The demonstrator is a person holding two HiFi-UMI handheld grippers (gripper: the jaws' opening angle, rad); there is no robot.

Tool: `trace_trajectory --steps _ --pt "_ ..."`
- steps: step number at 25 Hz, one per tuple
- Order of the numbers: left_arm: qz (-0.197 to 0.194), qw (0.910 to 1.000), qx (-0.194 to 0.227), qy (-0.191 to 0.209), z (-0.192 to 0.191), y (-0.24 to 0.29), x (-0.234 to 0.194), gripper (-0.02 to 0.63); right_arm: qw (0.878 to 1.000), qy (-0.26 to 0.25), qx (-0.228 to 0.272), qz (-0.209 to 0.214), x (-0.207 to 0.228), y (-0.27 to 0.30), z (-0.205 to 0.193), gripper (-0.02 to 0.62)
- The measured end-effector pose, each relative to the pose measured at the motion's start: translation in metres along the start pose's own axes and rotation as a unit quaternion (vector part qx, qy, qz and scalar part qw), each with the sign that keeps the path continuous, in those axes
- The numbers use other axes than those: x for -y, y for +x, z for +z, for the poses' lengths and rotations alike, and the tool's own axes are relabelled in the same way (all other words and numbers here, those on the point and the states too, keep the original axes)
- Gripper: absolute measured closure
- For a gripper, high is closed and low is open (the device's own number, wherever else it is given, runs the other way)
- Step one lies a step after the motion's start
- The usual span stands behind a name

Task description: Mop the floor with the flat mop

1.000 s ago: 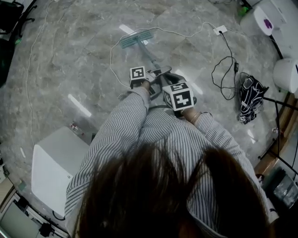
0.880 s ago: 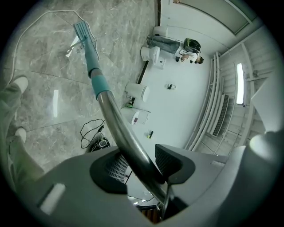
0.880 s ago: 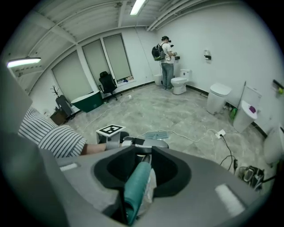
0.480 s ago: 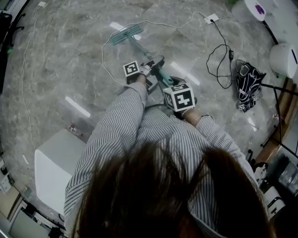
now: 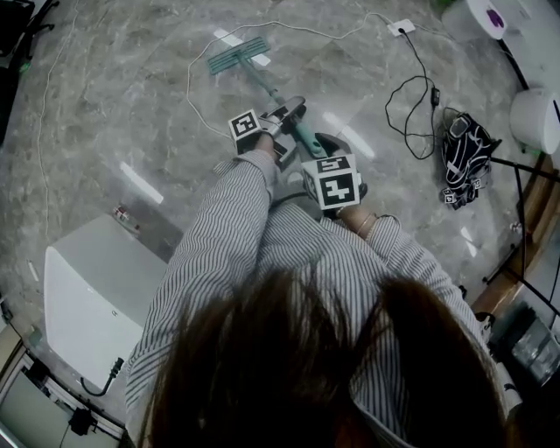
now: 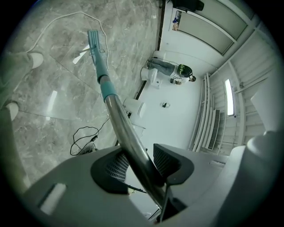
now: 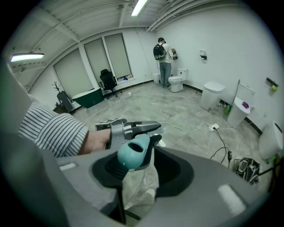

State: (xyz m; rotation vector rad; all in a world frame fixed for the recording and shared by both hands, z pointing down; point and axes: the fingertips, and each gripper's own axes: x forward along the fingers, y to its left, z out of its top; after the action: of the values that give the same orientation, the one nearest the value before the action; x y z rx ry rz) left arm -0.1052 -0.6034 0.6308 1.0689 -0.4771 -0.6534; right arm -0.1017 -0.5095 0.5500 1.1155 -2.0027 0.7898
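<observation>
Marble floor [image 5: 114, 114], seen from overhead. Person in a striped shirt [image 5: 262, 254], both arms forward, one tool on each.

Flat mop [image 5: 238, 54]: head lies flat on the floor ahead of the person, close by a bend of a white cable [image 5: 194, 105]. The pole slants back from the head toward the body, teal near the head, bare metal further up [image 6: 126, 133].

Left tool [image 6: 142, 162]: narrow, both ribbed pads [image 6: 117, 166] clamped against the metal pole, which runs up and away between them. It sits the lower of the two on the pole, nearer the mop head.

Right tool [image 7: 142, 169]: jaws wide; they have just swung open and eased in a touch. The teal grip end [image 7: 134, 152] of the mop stands between them, close to the left-hand pad and clear of the other. Whether it brushes that near pad is hard to read here; it isn't pinched. The left tool shows just beyond the grip end.

Surroundings: white socket block [image 5: 402, 26] at the cable's far end, a black cable [image 5: 418, 109] coiled beside it, and a black bag [image 5: 464, 162] further right. A white cabinet [image 5: 96, 293] stands at the person's left. In the right gripper view, a toilet [image 7: 179, 82] and a standing person [image 7: 164, 55] are at the far wall.
</observation>
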Motion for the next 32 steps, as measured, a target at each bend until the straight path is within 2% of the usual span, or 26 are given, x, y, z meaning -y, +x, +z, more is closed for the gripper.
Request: trace_trajectory --steps 7,10,17,24,32 --pt "-0.001 0.9994 0.035 -0.004 -0.055 -0.04 -0.034 0.448 0.998 -0.03 0.024 0.049 -0.026 -0.048 -0.049 0.445" --pt "-0.002 0.9991 0.042 -0.007 -0.079 -0.063 -0.047 0.454 0.998 -0.049 0.005 0.043 -0.04 -0.06 -0.078 0.462" --pt "-0.007 0.9985 0.053 -0.011 -0.13 -0.122 -0.073 0.454 0.999 -0.042 0.005 0.03 -0.076 -0.096 -0.142 0.472" --pt "-0.006 0.9988 0.045 -0.019 -0.217 -0.2 -0.114 0.454 0.999 -0.029 0.012 0.019 -0.124 -0.158 -0.237 0.474" --pt "-0.002 0.9996 0.012 -0.026 -0.322 -0.242 -0.152 0.462 1.0 -0.026 0.013 -0.002 -0.134 -0.23 -0.326 0.48"
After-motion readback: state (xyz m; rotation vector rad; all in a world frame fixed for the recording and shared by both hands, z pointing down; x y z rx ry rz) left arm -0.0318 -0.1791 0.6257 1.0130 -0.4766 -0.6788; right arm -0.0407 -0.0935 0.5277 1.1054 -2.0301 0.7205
